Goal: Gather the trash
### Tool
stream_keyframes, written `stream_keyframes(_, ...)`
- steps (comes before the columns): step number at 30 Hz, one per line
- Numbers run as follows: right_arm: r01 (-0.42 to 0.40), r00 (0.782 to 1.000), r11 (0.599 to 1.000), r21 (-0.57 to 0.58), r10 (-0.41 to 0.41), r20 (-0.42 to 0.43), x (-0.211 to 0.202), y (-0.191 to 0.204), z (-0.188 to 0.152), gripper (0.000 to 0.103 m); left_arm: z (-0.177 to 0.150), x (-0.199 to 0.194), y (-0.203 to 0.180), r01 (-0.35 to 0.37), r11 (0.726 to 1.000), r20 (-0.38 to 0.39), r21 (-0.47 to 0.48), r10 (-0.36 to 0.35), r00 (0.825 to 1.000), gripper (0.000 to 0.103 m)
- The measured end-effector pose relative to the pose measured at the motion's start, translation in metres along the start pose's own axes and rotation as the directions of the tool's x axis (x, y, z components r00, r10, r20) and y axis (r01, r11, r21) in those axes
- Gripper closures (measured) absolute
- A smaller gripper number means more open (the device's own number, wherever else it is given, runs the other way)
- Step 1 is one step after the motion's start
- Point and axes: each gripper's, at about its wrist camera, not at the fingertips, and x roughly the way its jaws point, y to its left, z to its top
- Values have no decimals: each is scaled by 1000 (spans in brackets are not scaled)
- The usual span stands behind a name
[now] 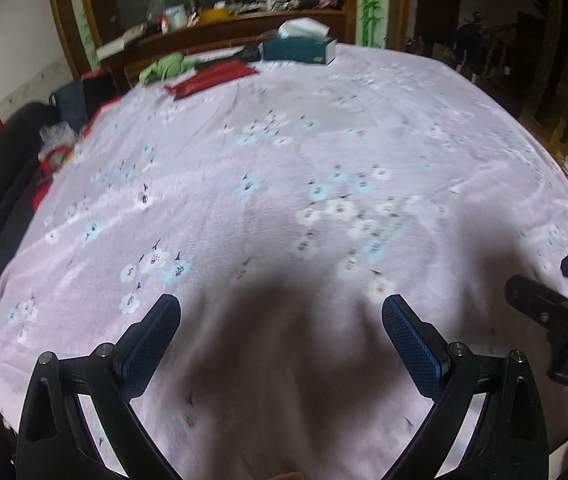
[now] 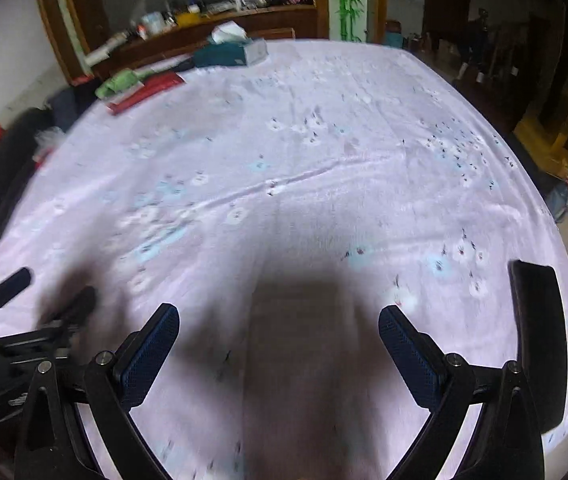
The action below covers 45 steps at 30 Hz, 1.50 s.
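Left wrist view: left gripper (image 1: 281, 312) (like right gripper (image 2: 279, 322)) gapes wide, empty, above tablecloth (image 1: 284, 160).

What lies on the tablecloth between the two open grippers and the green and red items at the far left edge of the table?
Nothing visible. The left gripper and right gripper are open over bare floral tablecloth, which runs unbroken to the green crumpled item and red packets. The tissue box sits to their right, off the path.
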Motion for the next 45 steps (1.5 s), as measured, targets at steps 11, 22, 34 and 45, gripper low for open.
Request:
stream_keyframes(11,71,996,997,39,-69,-63,40,0,21,2,32,55,24,4,1000,-91,-1,-4,996,3)
stream_keyframes(22,112,994,994,20,-112,15,48,7,21,0,38,65,33,45,998,-56,-34,-47,997,1)
stream_keyframes(34,111,994,994,19,-111,13,49,8,22,0,40,68,33,49,998,-59,-33,-50,997,0)
stream_keyframes(45,111,994,994,20,-111,13,49,8,22,0,41,68,33,48,998,-58,-33,-50,997,0)
